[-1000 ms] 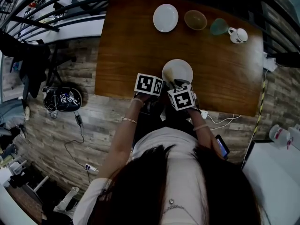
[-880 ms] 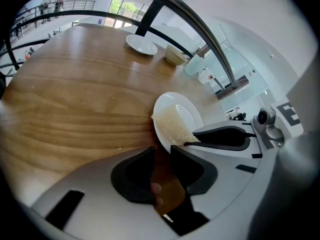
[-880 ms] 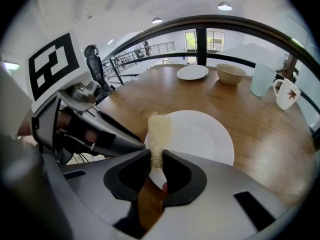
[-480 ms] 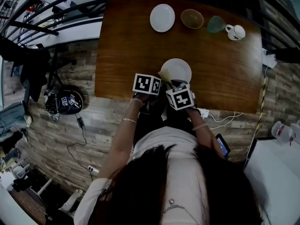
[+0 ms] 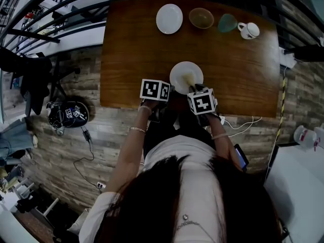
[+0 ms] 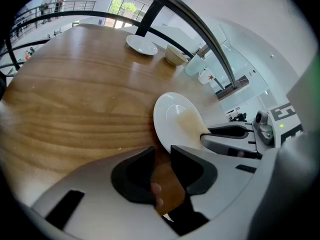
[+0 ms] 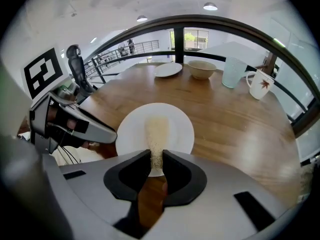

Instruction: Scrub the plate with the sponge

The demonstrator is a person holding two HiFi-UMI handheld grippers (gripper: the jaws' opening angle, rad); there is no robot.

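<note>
Right gripper view: right gripper (image 7: 157, 158) clenched on the sponge (image 7: 156, 131), a pale strip pinched at its near end, with the free end laid across the middle of the plate (image 7: 175, 134). It was probably held by the end so the length could sweep the plate face with the jaws clear of the china. Plate sat flat on the wooden table (image 7: 235, 129), near its front edge, close before the person.

Left gripper (image 6: 162, 151) sat at the plate's left side, jaws nearly together and the near rim nipped at their tips. Judged a brace, so the plate would not slide under the rubbing.

Second plate (image 7: 167, 69), bowl (image 7: 201, 69), tumbler (image 7: 232, 72) and mug (image 7: 259, 83) stood well apart along the far edge, out of the work.

Not seen: the sponge underside, so its pressure on the plate was unknown. The left pads' bite on the rim was mostly covered by the jaw bodies. Head view: marker cubes hid both sets of jaws.
</note>
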